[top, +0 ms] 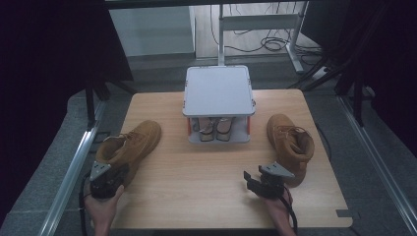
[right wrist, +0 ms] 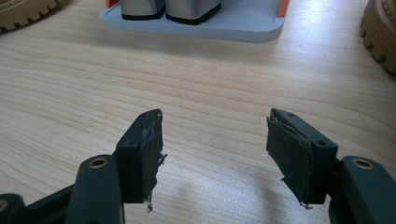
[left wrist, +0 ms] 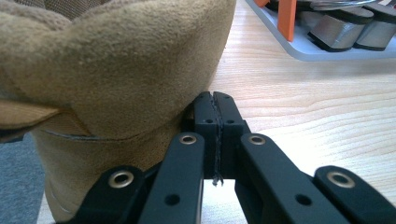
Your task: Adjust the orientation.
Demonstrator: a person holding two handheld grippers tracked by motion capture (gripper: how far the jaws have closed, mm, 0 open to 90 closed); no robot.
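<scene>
Two tan suede boots stand on the wooden table, the left boot near the left edge and the right boot near the right edge. My left gripper is at the left boot's heel. In the left gripper view its jaws are pressed together with nothing between them, their tips beside the suede heel. My right gripper sits just left of the right boot. Its pads stand wide apart over bare wood, holding nothing.
A grey two-tier shoe rack with orange posts stands at the table's far middle, with a pair of grey shoes on its lower shelf. Its base lies ahead of the right gripper. Metal rails run along both table sides.
</scene>
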